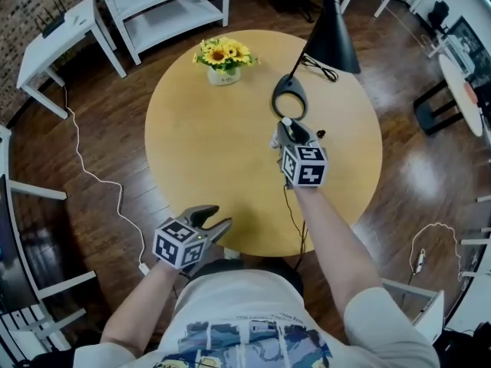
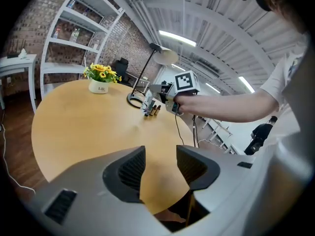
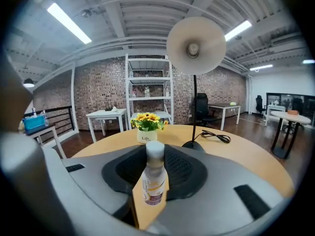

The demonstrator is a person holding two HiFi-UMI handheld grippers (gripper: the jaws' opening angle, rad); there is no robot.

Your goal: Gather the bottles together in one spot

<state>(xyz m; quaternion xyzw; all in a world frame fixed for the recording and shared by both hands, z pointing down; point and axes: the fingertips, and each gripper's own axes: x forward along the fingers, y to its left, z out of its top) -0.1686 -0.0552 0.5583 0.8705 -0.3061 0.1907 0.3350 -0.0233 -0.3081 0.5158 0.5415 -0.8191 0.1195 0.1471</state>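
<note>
A round, pale wooden surface [image 1: 230, 182] stands on a dark, glossy plank floor [image 1: 414, 167]. Beyond it, a white open shelving unit [image 1: 165, 6] and a small white side table [image 1: 57, 33] stand before a brick wall [image 3: 98, 90]. A black lamp [image 1: 331, 33] with a ring base rises from the surface's far side. A white cable [image 1: 120, 202] trails across the floor. Overhead, long strip lights [image 3: 69, 22] cross a grey beamed ceiling [image 3: 142, 9]

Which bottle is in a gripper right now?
The white-capped bottle with the orange label, upright between the right gripper's jaws, which are closed on it. The small dark bottles stand free on the table beside it.
</note>
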